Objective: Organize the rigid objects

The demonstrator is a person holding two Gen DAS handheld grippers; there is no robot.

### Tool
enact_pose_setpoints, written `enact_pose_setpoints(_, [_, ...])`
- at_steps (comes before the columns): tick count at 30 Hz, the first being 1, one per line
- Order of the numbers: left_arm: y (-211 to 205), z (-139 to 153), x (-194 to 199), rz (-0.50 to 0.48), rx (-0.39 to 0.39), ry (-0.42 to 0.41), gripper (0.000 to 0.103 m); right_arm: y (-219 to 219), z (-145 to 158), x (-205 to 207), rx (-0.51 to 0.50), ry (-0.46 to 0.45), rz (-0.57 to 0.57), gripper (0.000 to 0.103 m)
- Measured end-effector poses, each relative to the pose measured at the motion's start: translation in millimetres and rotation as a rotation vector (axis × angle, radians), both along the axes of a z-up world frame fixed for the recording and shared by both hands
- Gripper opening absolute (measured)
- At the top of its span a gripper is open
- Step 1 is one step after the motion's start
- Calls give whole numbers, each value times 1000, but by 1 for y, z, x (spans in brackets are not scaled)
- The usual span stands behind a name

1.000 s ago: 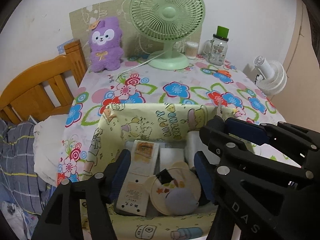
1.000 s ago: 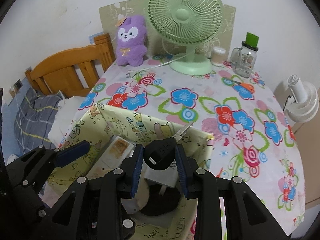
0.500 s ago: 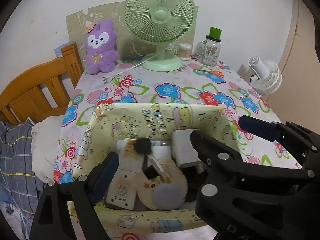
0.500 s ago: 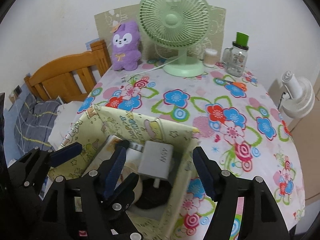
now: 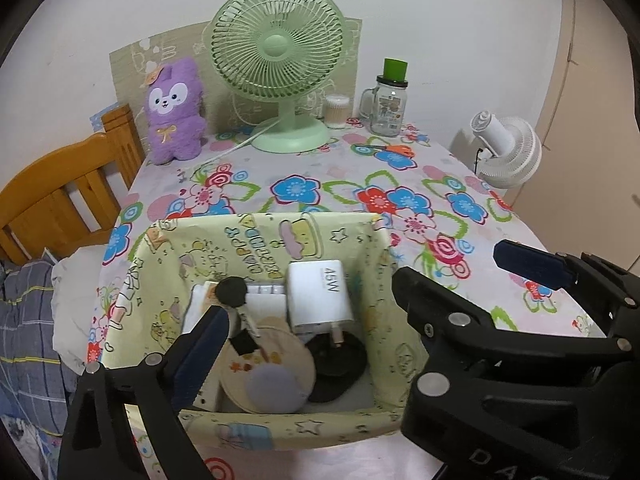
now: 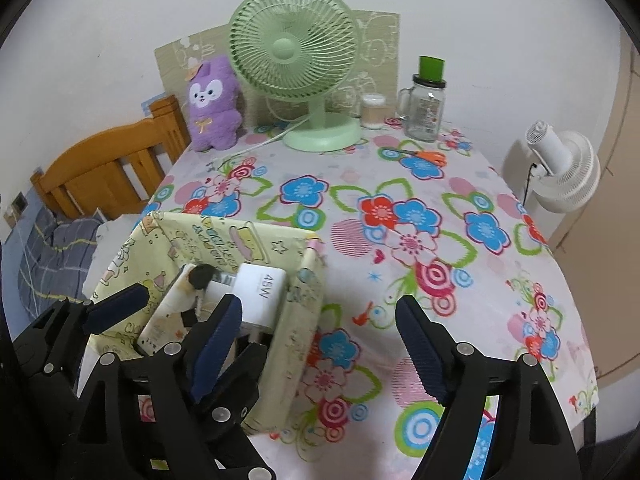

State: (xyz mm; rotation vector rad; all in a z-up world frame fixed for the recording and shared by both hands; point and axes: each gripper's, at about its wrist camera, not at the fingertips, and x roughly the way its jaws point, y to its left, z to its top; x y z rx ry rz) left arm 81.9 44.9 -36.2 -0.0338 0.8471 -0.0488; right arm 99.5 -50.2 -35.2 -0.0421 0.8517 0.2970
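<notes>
Floral-cloth tabletop (image 6: 400, 216) w/ green fan (image 6: 296, 60), purple plush (image 6: 214, 104), glass jar (image 6: 426, 114) at back wall; wooden bed frame (image 5: 60, 188) left. My left fingers (image 5: 204, 348) and right fingers (image 6: 420, 348) both spread wide, empty. Yellow fabric bin (image 5: 256, 240) at near edge holds charger (image 5: 318, 294), key (image 5: 232, 292), round thing, maybe a coaster (image 5: 268, 364).

A table (image 5: 460, 240) under a flowered cloth fills the middle of both views. Along its far edge, at the top of the frame, stand a purple plush toy (image 5: 174, 112), a green fan (image 5: 280, 80) in the centre, a small round box of cotton swabs (image 5: 337, 111) and a glass jar with a green lid (image 5: 388, 100). Just in front of the jar lie orange-handled scissors (image 5: 394, 149). A yellow cloth box (image 5: 264, 240) sits on the near part, lower left of centre.
</notes>
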Motion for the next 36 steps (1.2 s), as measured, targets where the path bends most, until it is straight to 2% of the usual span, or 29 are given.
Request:
enact_pose_setpoints(14, [-30,7,-8,-7,13,-19,103,-45,6,-11,15,-23,-61,93])
enact_pose_setpoints(23, [-45,19,-16,9,25,-48,103,-77,19,-23,3,-68,-97,94])
enact_pose_setpoints(36, [-62,44,-32,9,56,-108,103,-113,39,-41,43,-107,-157,96])
